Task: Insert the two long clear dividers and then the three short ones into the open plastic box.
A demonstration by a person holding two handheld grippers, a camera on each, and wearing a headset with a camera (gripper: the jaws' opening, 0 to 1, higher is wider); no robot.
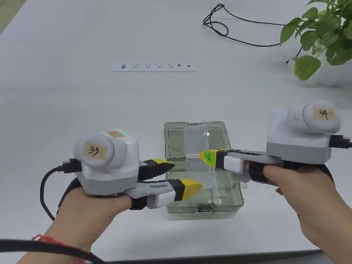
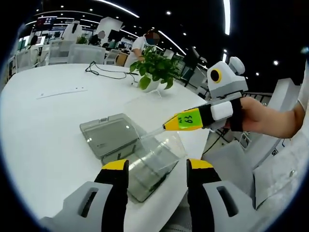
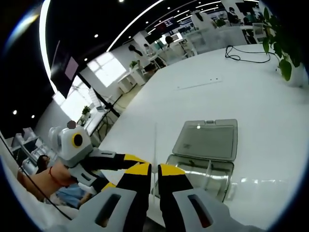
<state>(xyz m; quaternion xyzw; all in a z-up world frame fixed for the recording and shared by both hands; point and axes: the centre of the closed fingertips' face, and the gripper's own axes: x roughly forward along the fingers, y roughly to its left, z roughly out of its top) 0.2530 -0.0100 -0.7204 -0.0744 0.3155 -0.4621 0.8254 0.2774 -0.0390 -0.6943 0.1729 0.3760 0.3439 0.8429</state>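
The open clear plastic box [image 1: 234, 201] lies on the white table, its lid [image 1: 176, 140] folded flat on the far side. My right gripper [image 1: 209, 157] is shut on a clear divider [image 1: 197, 138], held upright over the box. In the right gripper view the divider [image 3: 155, 140] shows edge-on as a thin line rising from the closed jaws of my right gripper [image 3: 155, 170], with the box [image 3: 219, 186] below. My left gripper [image 1: 179, 176] hangs open at the box's left front corner. In the left gripper view its jaws [image 2: 157, 166] frame the box [image 2: 145, 186] and the divider [image 2: 161, 145].
A white power strip [image 1: 154, 66] lies farther back on the table. A black cable [image 1: 236, 25] loops at the back, beside a green potted plant [image 1: 322, 33] at the far right. One upright clear strip [image 3: 208, 174] seems to stand inside the box.
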